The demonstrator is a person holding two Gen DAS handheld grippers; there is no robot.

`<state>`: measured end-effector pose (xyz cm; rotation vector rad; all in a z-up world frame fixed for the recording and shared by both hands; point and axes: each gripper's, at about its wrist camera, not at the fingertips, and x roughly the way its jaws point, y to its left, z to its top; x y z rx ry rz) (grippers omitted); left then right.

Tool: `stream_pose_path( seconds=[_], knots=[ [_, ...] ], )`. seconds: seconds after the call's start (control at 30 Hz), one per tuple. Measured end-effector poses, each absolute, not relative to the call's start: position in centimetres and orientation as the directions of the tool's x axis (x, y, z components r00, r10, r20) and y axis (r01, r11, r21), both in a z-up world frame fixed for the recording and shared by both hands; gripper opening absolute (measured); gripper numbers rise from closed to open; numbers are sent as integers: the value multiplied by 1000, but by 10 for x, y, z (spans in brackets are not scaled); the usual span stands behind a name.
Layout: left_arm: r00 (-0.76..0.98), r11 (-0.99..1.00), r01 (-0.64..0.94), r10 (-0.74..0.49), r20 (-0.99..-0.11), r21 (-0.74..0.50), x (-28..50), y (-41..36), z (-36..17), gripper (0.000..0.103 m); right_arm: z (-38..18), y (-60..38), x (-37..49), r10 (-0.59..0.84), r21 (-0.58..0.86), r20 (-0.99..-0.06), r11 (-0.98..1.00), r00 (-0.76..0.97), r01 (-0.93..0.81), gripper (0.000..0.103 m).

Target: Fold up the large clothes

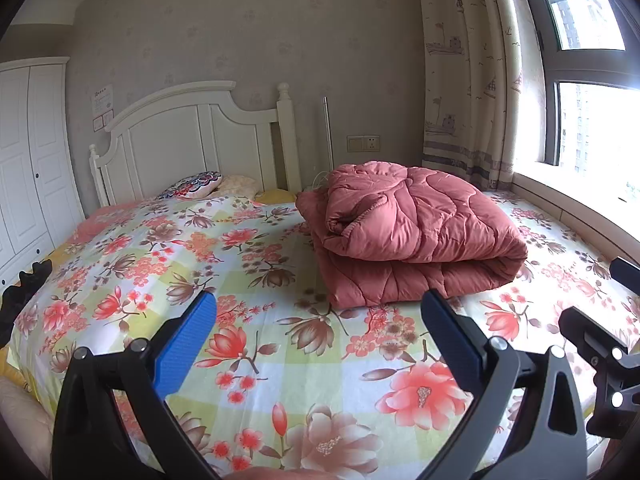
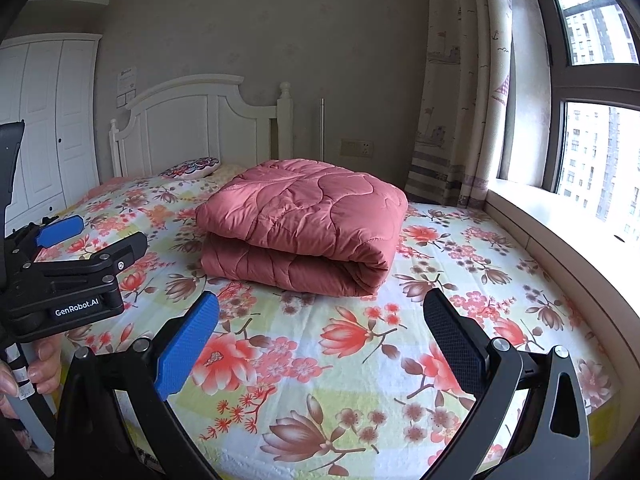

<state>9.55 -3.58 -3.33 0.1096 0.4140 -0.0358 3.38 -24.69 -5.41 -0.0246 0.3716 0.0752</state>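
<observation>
The left gripper [image 1: 318,334] hovers over the near part of the bed [image 1: 256,364], jaws spread wide with nothing between them. The right gripper [image 2: 320,336] hangs just beside it, likewise spread and empty. Neither touches the fabric.

At the far left edge of the bed a dark garment [image 1: 24,284] lies partly off the mattress; what it is cannot be told. Farther back sit two pillows [image 1: 200,186] against the headboard [image 1: 188,136].

The quilt [image 2: 300,224], pink and padded, lies right of centre toward the head of the bed, well apart from both grippers. It is already folded into a thick bundle, with a rounded fold at its near right side and loose layered edges showing at its left end in the left view. It looks soft, puffy and bulky rather than heavy: it should compress under the pads and spring back, and its smooth shell may slide. A hold probably works best at the layered edges or corners, pinching all layers together; the rounded fold looks too thick for the jaws.

Open sheet lies in front and to the left, giving the most room. To the right, the window ledge [image 2: 560,232] and curtain [image 2: 460,120] close in.
</observation>
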Motion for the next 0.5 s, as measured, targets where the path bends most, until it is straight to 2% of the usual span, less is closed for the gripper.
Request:
stream_pose_path(
  seconds=[0.33, 0.5],
  knots=[
    [919, 993, 56, -11, -395, 102, 93, -34, -35, 101, -56, -246, 34, 78, -1, -369, 996, 926, -85, 98],
    [908, 993, 65, -20, -418, 95, 97, -33, -38, 101, -59, -245, 35, 85, 1, -377, 996, 922, -91, 98]
  ],
)
